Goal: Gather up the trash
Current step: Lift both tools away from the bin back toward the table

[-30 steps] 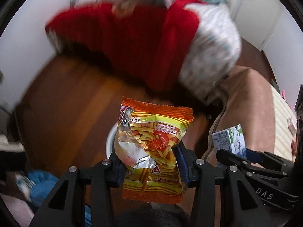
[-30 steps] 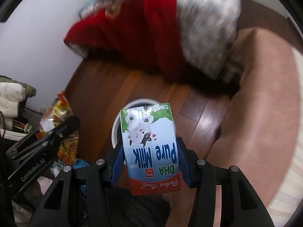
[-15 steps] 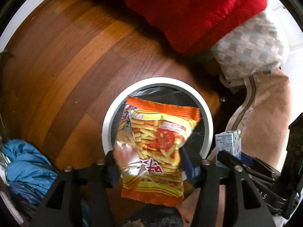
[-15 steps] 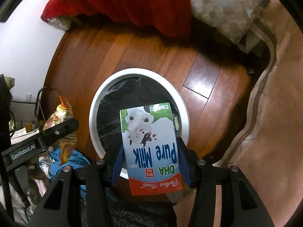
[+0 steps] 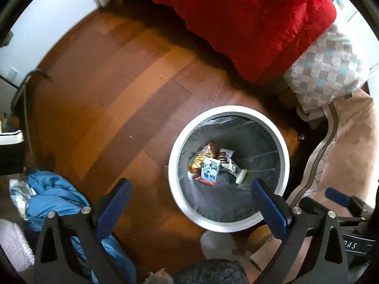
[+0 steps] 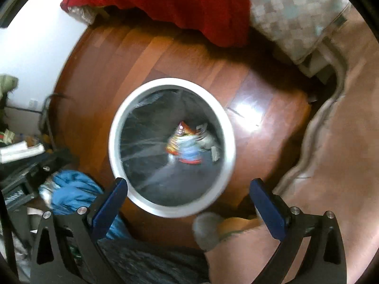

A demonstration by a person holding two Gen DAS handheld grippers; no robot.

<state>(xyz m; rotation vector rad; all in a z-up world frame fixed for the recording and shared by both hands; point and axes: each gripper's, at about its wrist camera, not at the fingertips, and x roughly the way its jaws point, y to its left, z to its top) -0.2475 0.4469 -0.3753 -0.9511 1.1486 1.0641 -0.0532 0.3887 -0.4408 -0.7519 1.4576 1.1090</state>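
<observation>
A round white-rimmed trash bin (image 5: 174, 184) with a clear liner stands on the wooden floor; it also shows in the right wrist view (image 6: 113, 151). At its bottom lie the blue and white milk carton (image 5: 209, 172), the orange snack bag (image 5: 201, 157) and a crumpled wrapper (image 5: 227, 159). In the right wrist view the carton (image 6: 190, 152) and the snack bag (image 6: 176, 139) are blurred. My left gripper (image 5: 190, 203) is open and empty above the bin's near rim. My right gripper (image 6: 188, 201) is open and empty above the bin.
A red blanket (image 5: 248, 16) and a checked pillow (image 5: 329, 71) hang over the floor at the back. A blue garment (image 5: 54, 201) lies at the left. A pink rug (image 5: 350, 153) lies at the right. The right gripper's body (image 5: 343, 215) shows at the lower right.
Both grippers have opened. The snack bag and the milk carton have dropped into the bin. The cameras now look straight down at the bin.
</observation>
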